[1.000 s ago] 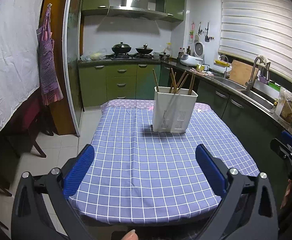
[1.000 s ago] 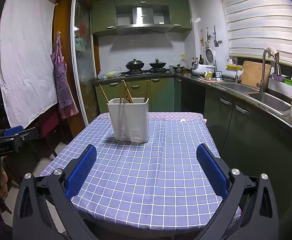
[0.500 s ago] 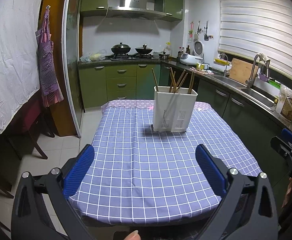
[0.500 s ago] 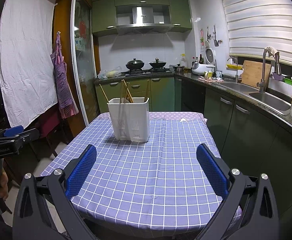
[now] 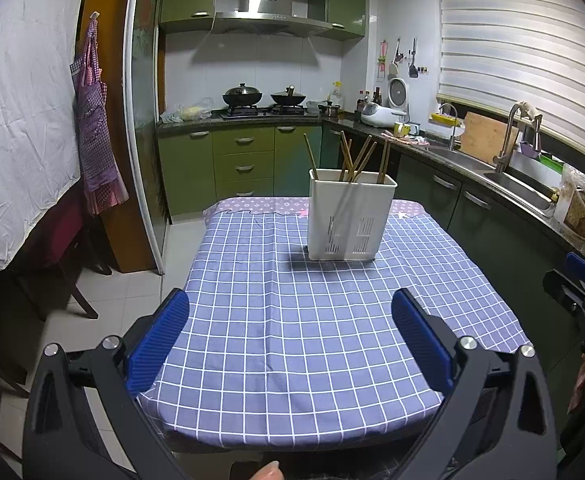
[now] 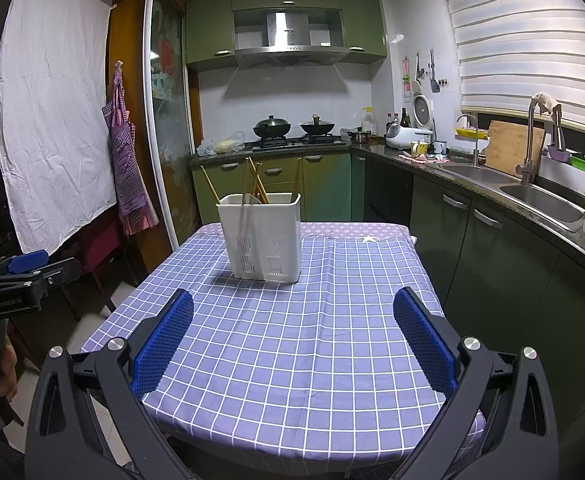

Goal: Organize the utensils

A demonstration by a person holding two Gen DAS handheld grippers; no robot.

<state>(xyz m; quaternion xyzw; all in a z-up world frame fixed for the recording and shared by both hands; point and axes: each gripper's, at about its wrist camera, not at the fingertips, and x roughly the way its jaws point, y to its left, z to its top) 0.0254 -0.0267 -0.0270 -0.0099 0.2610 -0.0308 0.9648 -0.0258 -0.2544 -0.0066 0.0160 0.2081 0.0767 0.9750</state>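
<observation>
A white slotted utensil holder stands upright on the far half of a table covered with a purple checked cloth. Several wooden chopsticks lean inside it. My left gripper hangs open over the near table edge, well short of the holder, with nothing between its blue pads. My right gripper is likewise open and empty over the near edge. Each gripper also shows at the side of the other's view.
Green kitchen cabinets with a stove and two woks line the back wall. A counter with a sink runs along the right. A chair and an apron hang at the left. A person's hand holds the left gripper's handle.
Both grippers stayed open and nearly still. The left view drifted slightly, so the holder sits a touch higher in it.
</observation>
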